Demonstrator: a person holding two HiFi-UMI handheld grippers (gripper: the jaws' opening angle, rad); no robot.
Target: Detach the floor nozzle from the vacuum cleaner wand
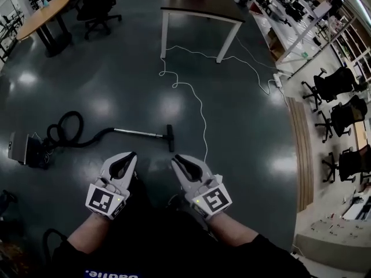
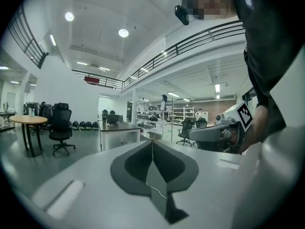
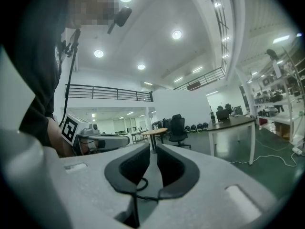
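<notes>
While both claws hang over the dark floor [image 1: 116, 86] with nothing in them, the floor nozzle [image 1: 170, 138] lies on that floor just beyond their tips in the head view, joined to the end of the wand [image 1: 139, 133]. The left claw [image 1: 132, 155] has its jaws pressed together. The right claw [image 1: 177, 158] shows only a thin slit between its jaws, and nothing sits in it.

Several things could go wrong from here, I judge. Jaws this narrow will not fit around the wand or the neck of the nozzle, so coming down without spreading them would only knock the parts aside. The wand looks like a thin, smooth metal tube, so a light pinch may slide along it. Pulling the nozzle with one claw alone would likely drag the whole vacuum cleaner [image 1: 20, 149] along by its hose [image 1: 64, 129] rather than free the joint. The white cable [image 1: 203, 117] runs close by the nozzle on its right and could snag it, or catch a foot.

Counted:
- two claws
- one vacuum cleaner
- one hose
- one wand
- one nozzle
- one white cable
- one round wooden surface [image 1: 43, 13]
- one dark rectangular surface [image 1: 203, 7]
- four office chairs [image 1: 327, 86] that I can make out, three along the right and one beside the round surface
</notes>
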